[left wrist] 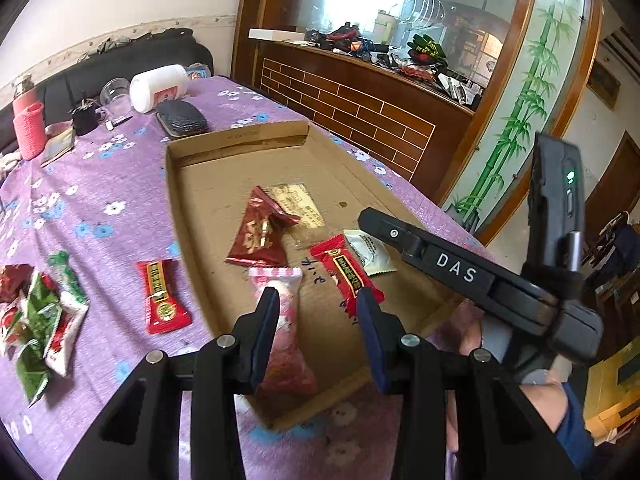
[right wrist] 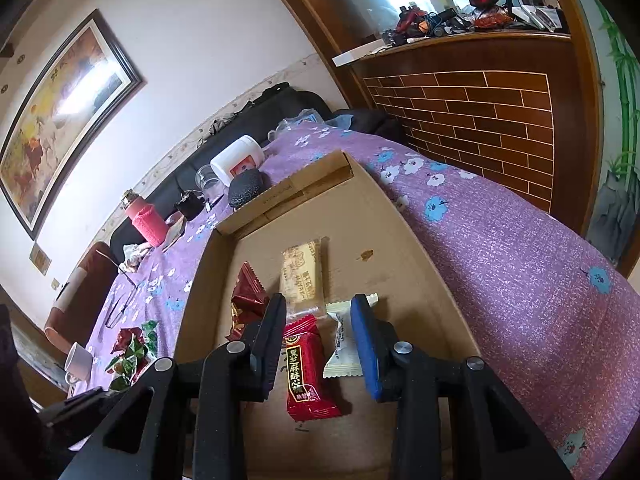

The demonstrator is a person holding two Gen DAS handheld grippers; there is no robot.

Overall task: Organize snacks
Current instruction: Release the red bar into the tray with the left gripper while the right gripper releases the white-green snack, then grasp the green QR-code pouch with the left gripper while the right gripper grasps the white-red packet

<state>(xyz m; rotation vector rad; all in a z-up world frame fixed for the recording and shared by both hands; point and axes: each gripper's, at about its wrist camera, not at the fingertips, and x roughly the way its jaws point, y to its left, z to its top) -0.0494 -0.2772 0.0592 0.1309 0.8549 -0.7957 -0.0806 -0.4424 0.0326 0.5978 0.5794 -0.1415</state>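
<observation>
Cardboard tray (left wrist: 188, 200) is seen below both parted hand-held grippers: a pink packet (left wrist: 286, 344) lies beneath the left (left wrist: 318, 300), a red packet (right wrist: 306, 364) beneath the right (right wrist: 320, 304), neither gripped.

Left gripper (left wrist: 318, 300) and right gripper (right wrist: 320, 306) both angled downward, jaws slightly parted, gripping nothing.

Purple floral tablecloth (left wrist: 100, 184) carries cardboard tray (left wrist: 176, 200), snacks (left wrist: 164, 296).

The tablecloth (left wrist: 100, 184) is purple with white and blue flowers; the cardboard tray (left wrist: 224, 184) is brown, one snack packet (right wrist: 306, 364) red
</observation>
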